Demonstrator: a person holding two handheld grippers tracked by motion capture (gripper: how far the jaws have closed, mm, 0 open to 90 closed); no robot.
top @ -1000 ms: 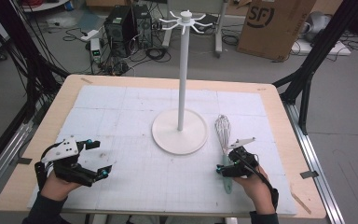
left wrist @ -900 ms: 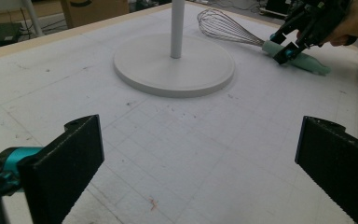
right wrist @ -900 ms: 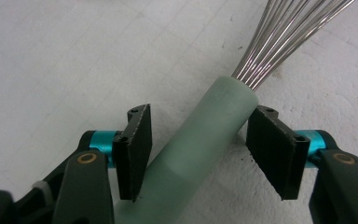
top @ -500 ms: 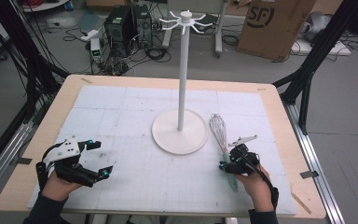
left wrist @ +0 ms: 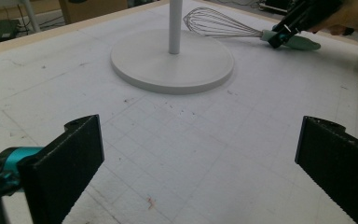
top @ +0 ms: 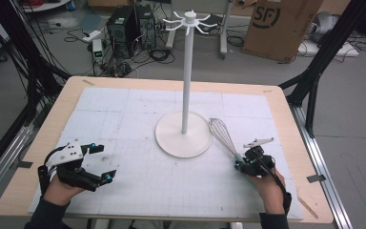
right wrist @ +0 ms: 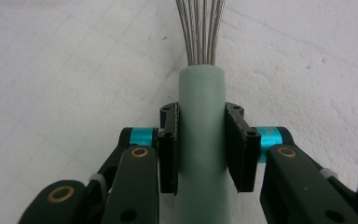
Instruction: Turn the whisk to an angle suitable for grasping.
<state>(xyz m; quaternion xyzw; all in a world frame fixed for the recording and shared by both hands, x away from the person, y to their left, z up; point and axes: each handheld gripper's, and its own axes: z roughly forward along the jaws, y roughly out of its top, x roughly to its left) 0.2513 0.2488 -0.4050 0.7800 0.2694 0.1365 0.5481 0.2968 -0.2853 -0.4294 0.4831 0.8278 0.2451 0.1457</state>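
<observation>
Overhead, the high view shows a tabletop (top: 286,102) covered by a white gridded mat (top: 138,124), with a white stand (top: 185,133) on a round base near the middle. Just right of that base lies a whisk (top: 221,136), its wire head pointing up and left, its handle running down and right into the right tool (top: 244,164). The right hand (top: 267,188) comes in from the bottom edge behind it. Well apart, near the mat's lower left corner, the left tool (top: 104,164) hovers low with its jaws spread and nothing between them; the left hand (top: 59,188) holds it from below.

From the left tool's view, its two black jaws stand wide apart at the bottom corners, bare mat (left wrist: 191,154) between them. Farther off sits the stand's base (left wrist: 172,63), and beyond it the whisk (left wrist: 219,23) lies flat (its pale green handle toward the right), with the right tool (left wrist: 279,37) clamped on that handle.

From the right tool's view, the right tool (right wrist: 200,149) has just been closing, and its pads (right wrist: 168,149) now press on both sides of the whisk's green handle (right wrist: 200,107). The wires fan away toward the top, and the mat (right wrist: 65,70) lies beneath.
</observation>
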